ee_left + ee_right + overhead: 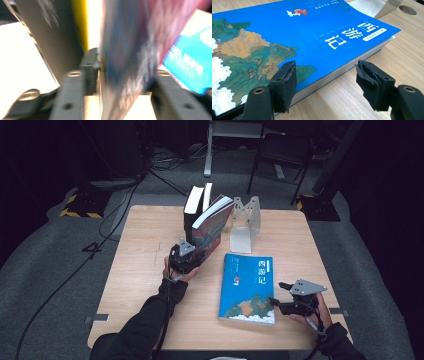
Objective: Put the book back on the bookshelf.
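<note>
A colourful book (212, 222) stands tilted to the right at the back middle of the table, beside an upright black book (192, 207). My left gripper (196, 254) is shut on its lower near edge. The left gripper view is blurred: the colourful book (130, 50) sits between the jaws of the left gripper (118, 73), with the black book (57, 42) to its left. A blue book (248, 287) lies flat at the front right. My right gripper (278, 293) is open at its right edge. In the right gripper view, the right gripper (325, 67) straddles the edge of the blue book (287, 30): one jaw is over the cover and the other over the table.
A pale book (207, 195) stands behind the black one. A clear bookend (246, 222) stands right of the standing books, and its base touches the blue book's far end. The wooden table (145, 270) has bare room at the left. Chairs and cables lie on the floor beyond.
</note>
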`<state>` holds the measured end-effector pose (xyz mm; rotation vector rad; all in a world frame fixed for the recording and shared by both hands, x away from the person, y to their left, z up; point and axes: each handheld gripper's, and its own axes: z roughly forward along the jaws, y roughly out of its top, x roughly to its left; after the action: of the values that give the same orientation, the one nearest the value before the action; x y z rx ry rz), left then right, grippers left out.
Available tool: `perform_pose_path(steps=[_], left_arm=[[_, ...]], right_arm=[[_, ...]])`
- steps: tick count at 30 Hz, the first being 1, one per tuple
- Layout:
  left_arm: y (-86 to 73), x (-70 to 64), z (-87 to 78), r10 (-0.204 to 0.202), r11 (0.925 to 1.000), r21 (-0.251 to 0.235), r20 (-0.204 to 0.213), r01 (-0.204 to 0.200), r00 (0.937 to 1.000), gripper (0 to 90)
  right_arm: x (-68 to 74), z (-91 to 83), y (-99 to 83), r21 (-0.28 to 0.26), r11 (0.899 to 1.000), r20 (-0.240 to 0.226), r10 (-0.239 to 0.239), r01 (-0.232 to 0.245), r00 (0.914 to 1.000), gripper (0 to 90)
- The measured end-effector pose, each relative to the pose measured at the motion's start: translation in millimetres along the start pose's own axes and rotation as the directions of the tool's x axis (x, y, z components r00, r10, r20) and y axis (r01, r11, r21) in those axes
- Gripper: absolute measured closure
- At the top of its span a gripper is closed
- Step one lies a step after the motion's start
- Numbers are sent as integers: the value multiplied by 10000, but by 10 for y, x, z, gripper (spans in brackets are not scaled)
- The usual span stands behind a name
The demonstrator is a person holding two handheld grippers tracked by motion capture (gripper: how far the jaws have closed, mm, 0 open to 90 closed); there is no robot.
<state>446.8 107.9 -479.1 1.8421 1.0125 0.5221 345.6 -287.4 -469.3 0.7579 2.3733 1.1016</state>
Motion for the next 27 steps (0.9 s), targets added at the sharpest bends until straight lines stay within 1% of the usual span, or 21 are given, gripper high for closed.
perform_pose_path(steps=[2, 4, 6, 7, 10, 12, 15, 16, 17, 18, 19, 22, 23, 24, 27], left_arm=[[9, -14, 22, -238, 9997, -17, -77, 238, 9997, 716], [11, -40, 46, -379, 9992, -94, 1, 379, 9993, 724], [24, -93, 70, -319, 9995, -66, -122, 318, 9994, 727], [29, -122, 89, -456, 9989, -123, -192, 453, 9988, 727], [43, -192, 152, -906, 9956, -264, -338, 897, 9953, 726], [65, -247, 200, -983, 9949, -288, -510, 969, 9938, 725], [112, -318, 276, -1384, 9902, -281, -578, 1369, 9887, 726], [127, -334, 302, -1393, 9901, -281, -669, 1377, 9880, 727], [143, -354, 336, -1429, 9895, -287, -622, 1414, 9878, 727], [143, -354, 336, -1429, 9895, -287, -622, 1414, 9878, 727], [159, -379, 371, -1526, 9880, -316, -614, 1509, 9864, 727], [189, -437, 449, -1484, 9885, -389, -631, 1462, 9869, 723], [199, -456, 472, -1465, 9887, -413, -706, 1438, 9867, 721], [210, -464, 486, -1360, 9904, -370, -751, 1335, 9879, 719], [231, -490, 551, -1408, 9892, -522, -859, 1366, 9863, 708]], right_arm=[[-4, -1, 3, 11, 10000, -26, 23, -23, 10000, 327], [0, 2, 4, 21, 10000, 10, 9, -10, 10000, 328], [4, 4, 3, 29, 10000, -3, -4, 4, 10000, 327], [3, 5, 2, 33, 10000, -5, -5, 5, 10000, 328], [1, 6, 0, 52, 10000, 13, 43, -43, 10000, 328], [4, 5, 0, 50, 10000, 12, 33, -34, 10000, 328], [2, 4, 0, 52, 10000, 17, 20, -20, 10000, 328], [-1, 5, -1, 60, 10000, 25, 15, -15, 10000, 328], [-2, 5, -1, 63, 10000, 30, 20, -20, 10000, 329], [-2, 5, -1, 63, 10000, 30, 20, -20, 10000, 329], [-2, 4, -2, 61, 10000, 39, 14, -14, 10000, 329], [-7, -1, -3, 13, 10000, 45, -24, 24, 10000, 329], [-11, -2, -4, 5, 10000, 52, -9, 9, 10000, 329], [-11, -3, -6, 26, 10000, 48, 49, -49, 10000, 329], [-13, -1, -7, 55, 10000, 43, -14, 14, 10000, 330]])
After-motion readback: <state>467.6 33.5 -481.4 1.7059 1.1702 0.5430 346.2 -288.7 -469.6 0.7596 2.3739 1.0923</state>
